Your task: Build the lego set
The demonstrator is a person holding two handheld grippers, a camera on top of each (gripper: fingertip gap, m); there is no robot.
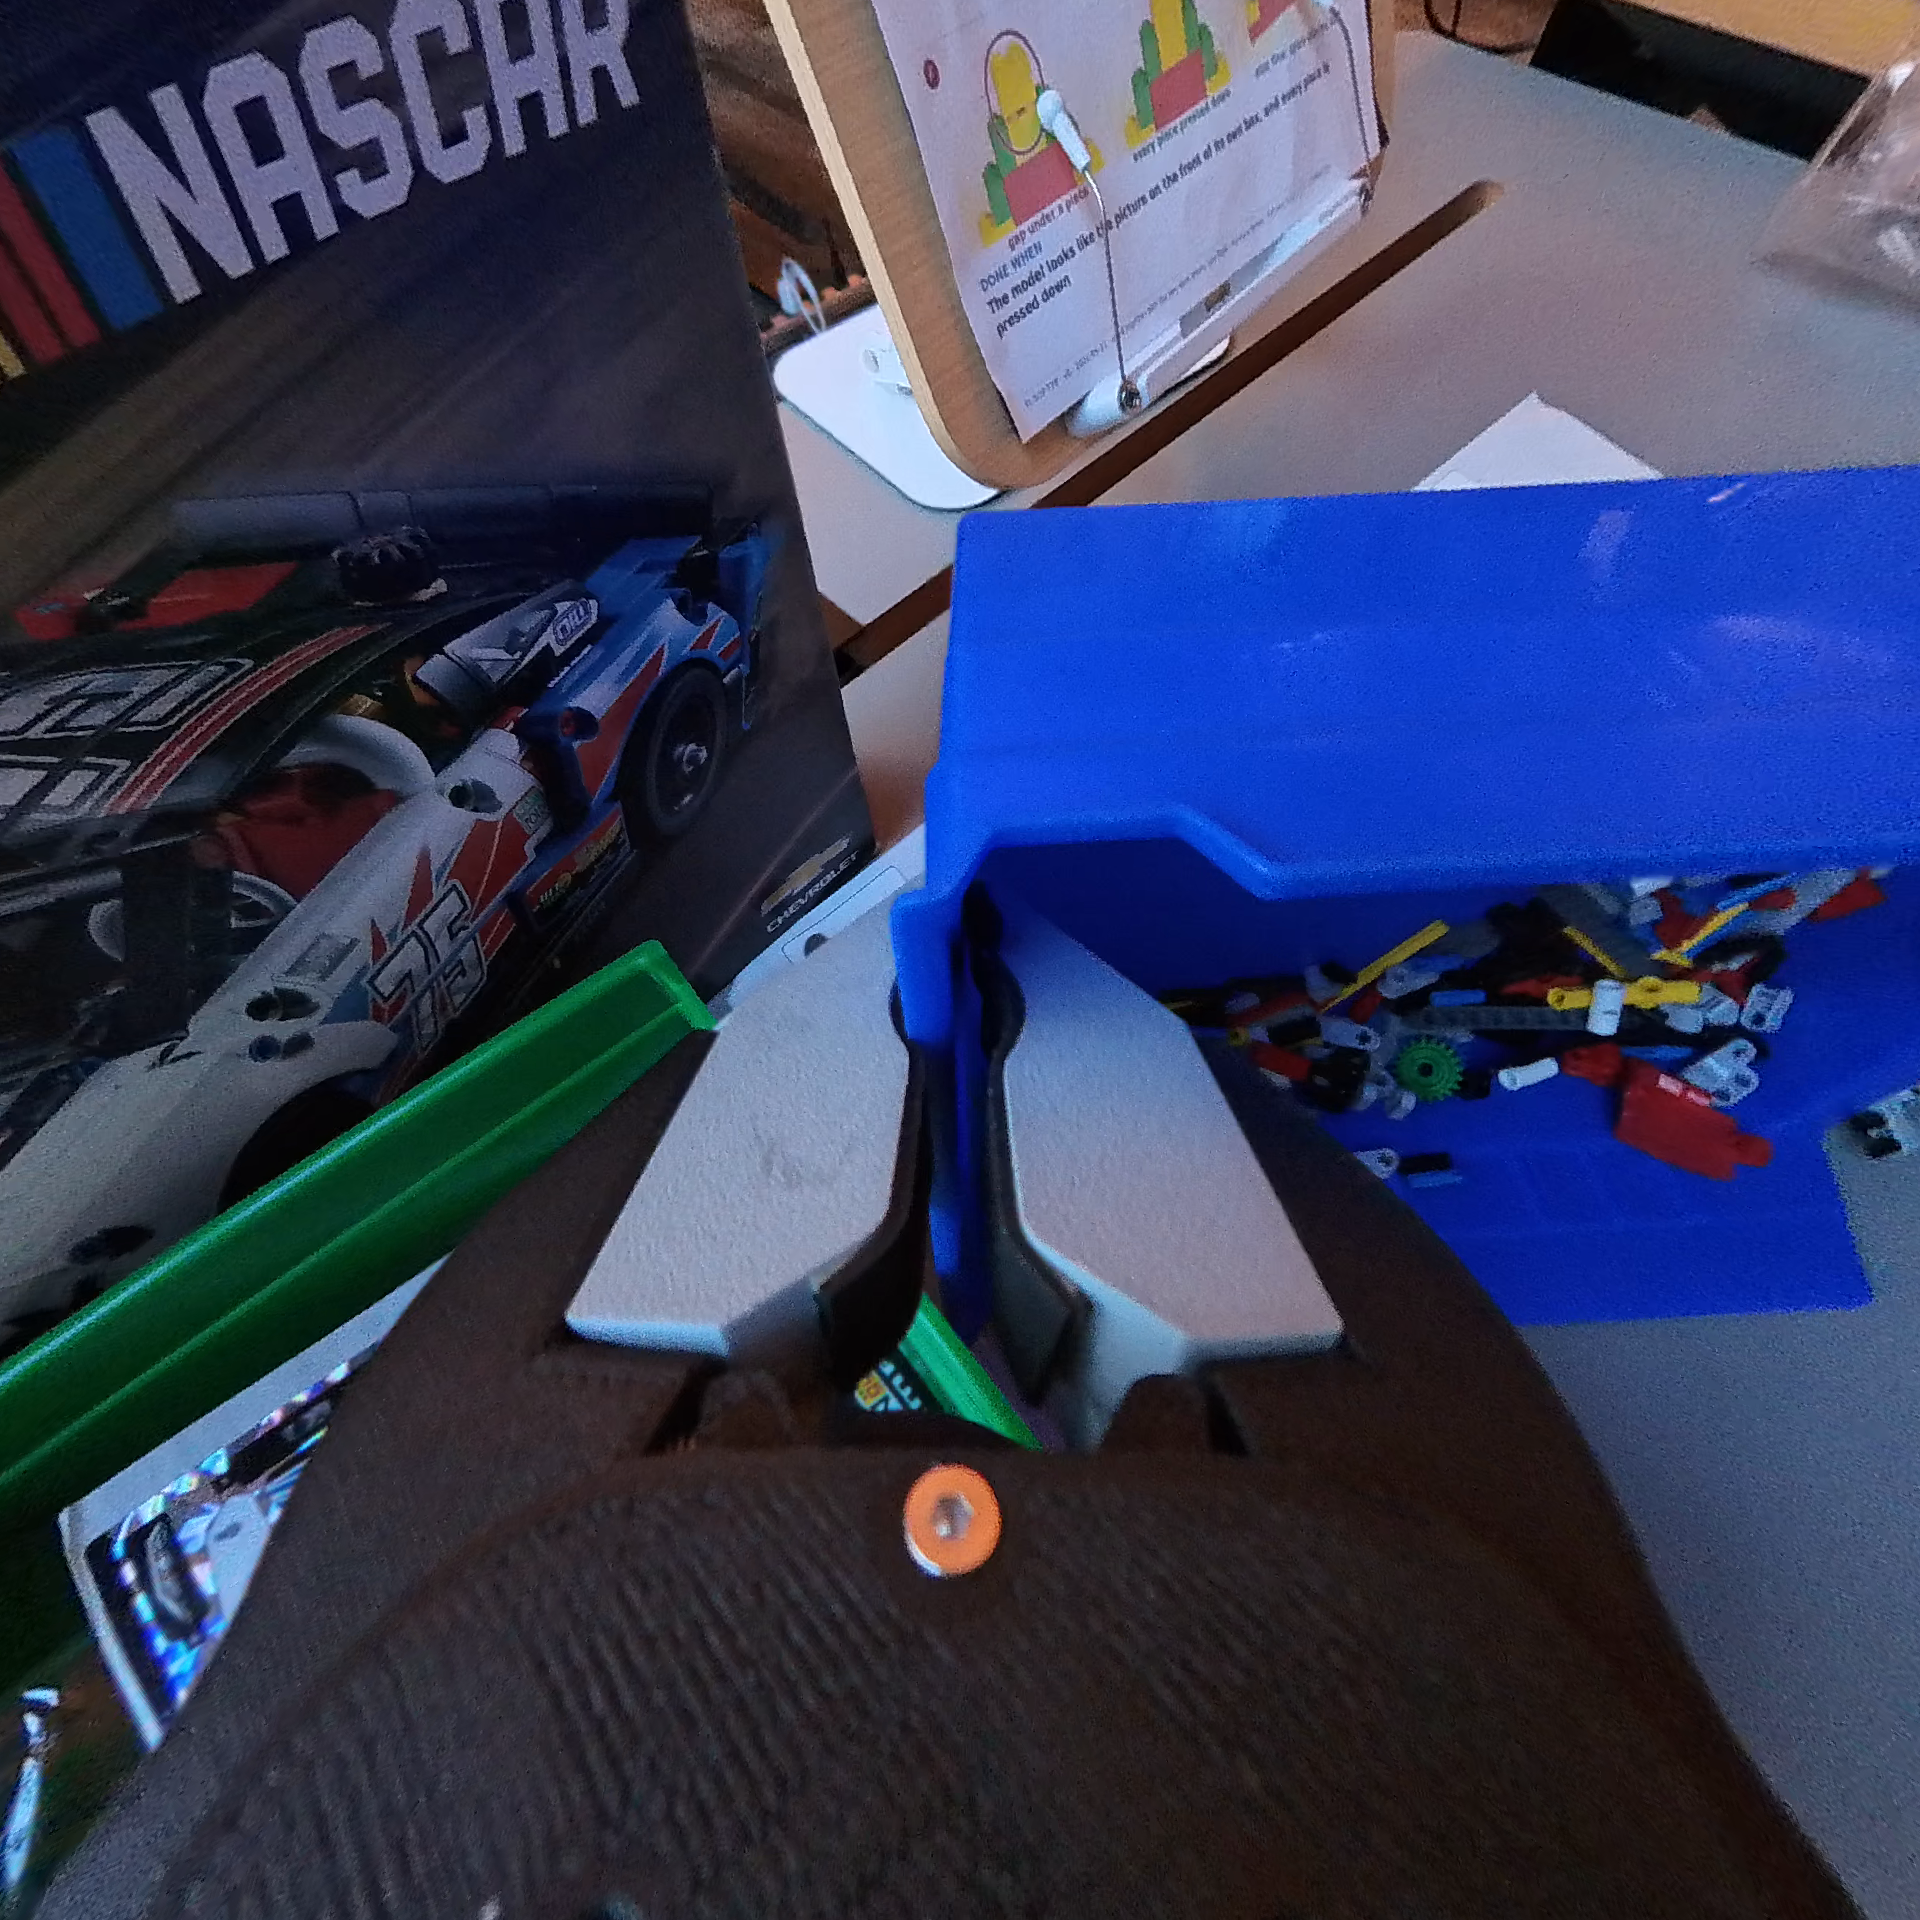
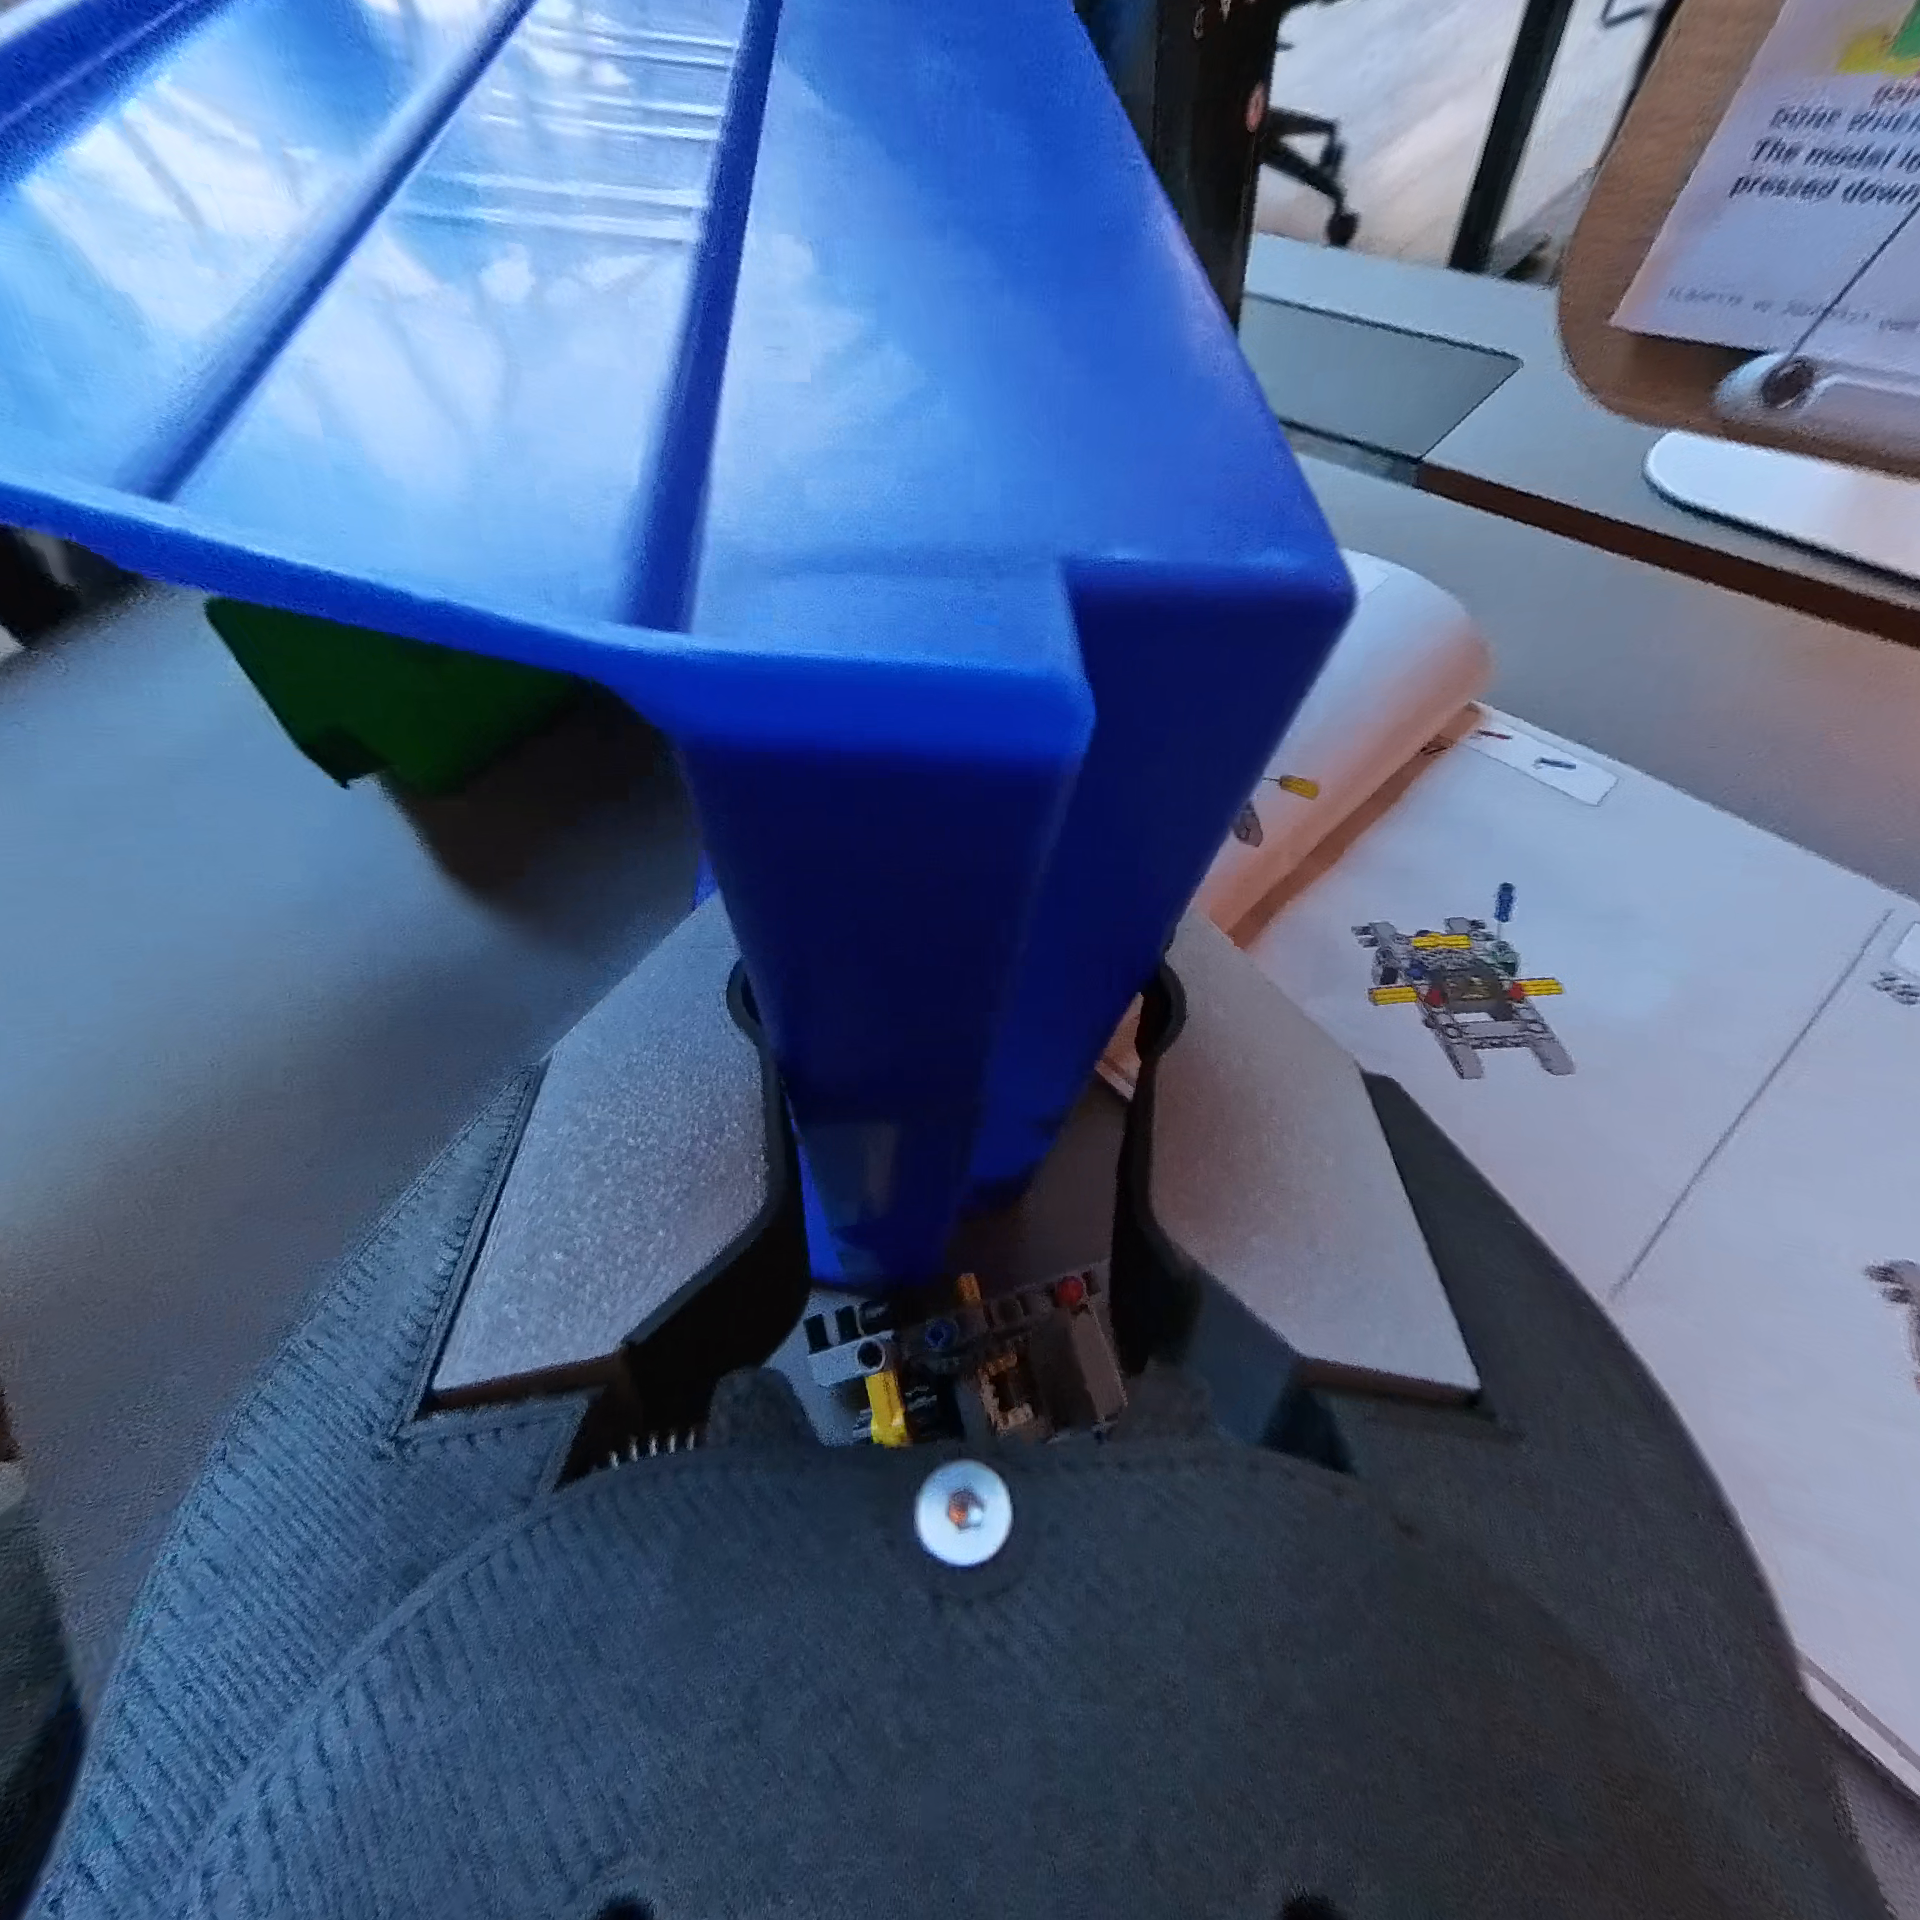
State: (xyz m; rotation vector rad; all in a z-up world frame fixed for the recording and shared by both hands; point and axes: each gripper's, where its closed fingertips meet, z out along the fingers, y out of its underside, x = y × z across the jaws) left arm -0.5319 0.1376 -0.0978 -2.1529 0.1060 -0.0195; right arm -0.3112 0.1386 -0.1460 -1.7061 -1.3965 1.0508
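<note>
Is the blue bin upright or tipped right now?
Tipped. In the left wrist view the blue bin lies on its side, its opening facing sideways, and small parts rest on its lower wall, some near its mouth.

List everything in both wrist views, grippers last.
blue bin: one, blue, tipped, centre right
small building parts: many, mixed colours, inside the blue bin
green tray: one, green, left of the blue bin
toy car box: one, dark, upright at left
wooden stand: one, tan, at back, holding a printed sheet
instruction booklet: one, white, open, at right
part-built model: one, grey and yellow, under the right gripper
table: one, grey
left gripper: clamped on the bin's thin wall
right gripper: fingers wide, astride the bin's corner; grip unclear
</note>
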